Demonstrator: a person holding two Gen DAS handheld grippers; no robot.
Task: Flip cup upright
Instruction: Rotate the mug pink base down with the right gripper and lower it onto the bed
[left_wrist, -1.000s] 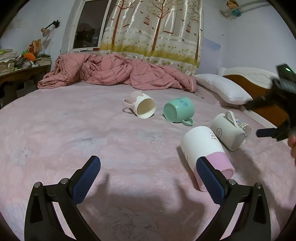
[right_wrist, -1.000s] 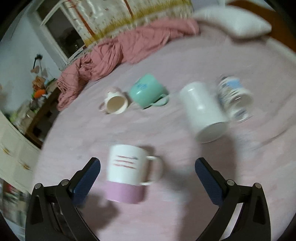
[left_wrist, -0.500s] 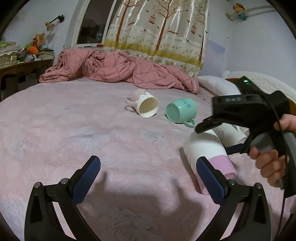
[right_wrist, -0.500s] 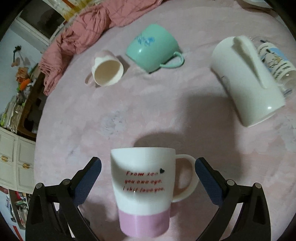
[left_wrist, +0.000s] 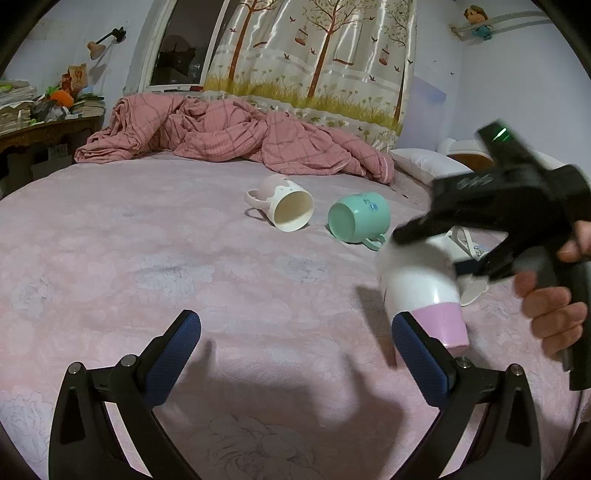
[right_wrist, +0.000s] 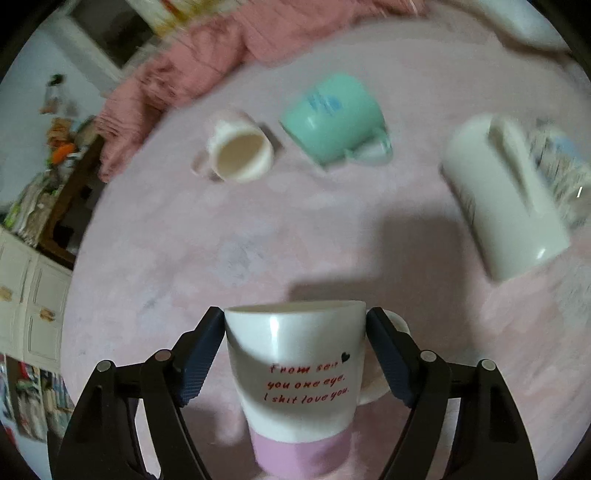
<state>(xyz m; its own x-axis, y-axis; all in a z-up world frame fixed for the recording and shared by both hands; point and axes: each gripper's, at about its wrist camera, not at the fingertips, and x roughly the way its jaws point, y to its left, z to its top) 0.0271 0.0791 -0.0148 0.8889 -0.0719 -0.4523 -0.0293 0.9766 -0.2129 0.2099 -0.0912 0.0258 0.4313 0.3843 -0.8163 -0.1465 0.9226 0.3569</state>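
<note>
A white mug with a pink base and red lettering (right_wrist: 295, 380) sits between the blue pads of my right gripper (right_wrist: 295, 354), which is shut on its upper body, handle to the right. In the left wrist view the same mug (left_wrist: 421, 291) is tilted, rim away and up, under the black right gripper (left_wrist: 428, 251). My left gripper (left_wrist: 295, 350) is open and empty, low over the pink bedspread, left of the mug.
A cream and pink cup (left_wrist: 284, 208), a mint green mug (left_wrist: 356, 218) and a tall white mug (right_wrist: 506, 199) lie on their sides on the bed (left_wrist: 147, 266). A printed cup (right_wrist: 557, 166) lies beyond the white one. A crumpled pink blanket (left_wrist: 221, 136) is at the back.
My right gripper has come down over the pink-based mug and shut on it; the mug has tipped up off the bed. My left gripper has stayed put.
</note>
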